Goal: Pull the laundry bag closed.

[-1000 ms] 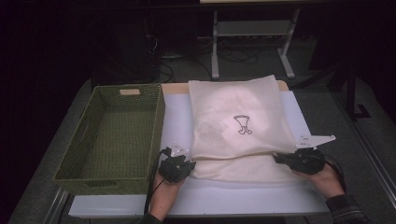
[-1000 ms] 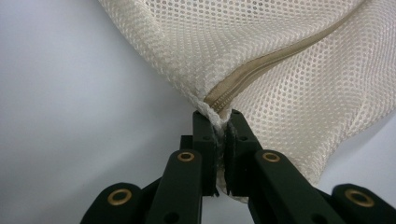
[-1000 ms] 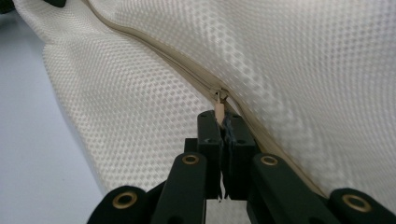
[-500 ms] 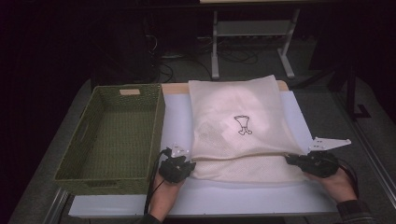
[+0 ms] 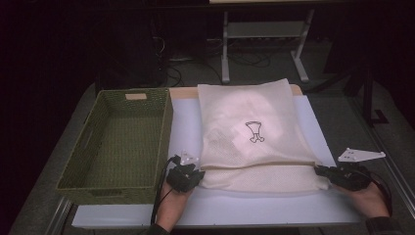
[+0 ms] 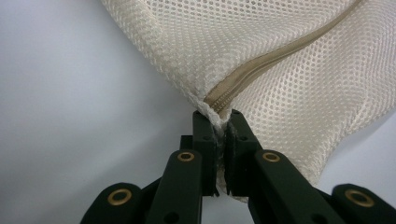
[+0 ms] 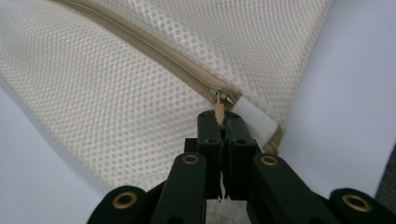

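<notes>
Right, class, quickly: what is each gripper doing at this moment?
Left gripper: closed on a corner of the mesh laundry bag, at the zip's end.
Right gripper: closed on the zip pull of the same bag.

— Which colour has the mesh bag (image 5: 249, 132)?
— It is cream, with a fine honeycomb pattern and a small black drawing (image 5: 254, 131) in the middle. Its zipper (image 7: 159, 51) is beige.
— And the basket (image 5: 117, 142)?
— Olive green, woven. The mat (image 5: 186, 127) under them is pale lavender-white, and both grippers are black with brass-coloured rivets.
</notes>
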The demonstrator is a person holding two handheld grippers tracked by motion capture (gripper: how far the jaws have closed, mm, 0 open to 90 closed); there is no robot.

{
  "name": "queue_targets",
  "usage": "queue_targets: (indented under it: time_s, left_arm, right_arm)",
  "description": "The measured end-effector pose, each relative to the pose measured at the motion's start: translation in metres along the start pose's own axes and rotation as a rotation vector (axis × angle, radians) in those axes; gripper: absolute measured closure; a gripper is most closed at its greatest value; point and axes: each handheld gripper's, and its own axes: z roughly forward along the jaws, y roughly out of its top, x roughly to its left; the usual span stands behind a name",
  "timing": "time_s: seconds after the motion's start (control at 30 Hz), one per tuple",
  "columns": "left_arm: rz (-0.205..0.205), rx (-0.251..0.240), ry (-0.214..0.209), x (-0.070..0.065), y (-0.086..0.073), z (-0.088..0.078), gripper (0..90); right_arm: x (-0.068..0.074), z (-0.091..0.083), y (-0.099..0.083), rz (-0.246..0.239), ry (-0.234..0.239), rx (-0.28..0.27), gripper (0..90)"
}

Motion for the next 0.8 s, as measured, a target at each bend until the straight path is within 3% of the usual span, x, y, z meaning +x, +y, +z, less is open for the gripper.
queue_targets:
  time_s: [0.23, 0.33, 0.37, 0.53, 0.67, 0.8]
  left_arm:
    - [0.010, 0.007, -0.009, 0.001, 0.001, 0.000, 83.6]
    - [0.015, -0.009, -0.018, 0.001, 0.001, 0.000, 71.9]
    - [0.022, -0.010, -0.037, 0.002, 0.002, 0.000, 64.1]
    - [0.043, -0.033, -0.078, 0.001, 0.004, 0.000, 39.8]
    - [0.050, -0.032, -0.065, 0.000, 0.006, 0.001, 16.4]
    - [0.081, -0.077, -0.071, 0.000, 0.008, -0.004, 12.2]
  right_arm:
    - [-0.001, -0.003, -0.002, 0.006, -0.022, 0.003, 86.8]
    - [0.000, -0.002, -0.002, 0.001, -0.024, 0.002, 84.7]
    - [0.001, -0.002, -0.001, 0.008, -0.022, -0.015, 74.2]
    - [0.005, -0.001, 0.003, 0.015, -0.022, -0.037, 52.2]
    - [0.011, 0.000, 0.006, 0.007, -0.027, -0.057, 33.3]
    - [0.018, 0.003, 0.009, -0.001, -0.036, -0.080, 15.9]
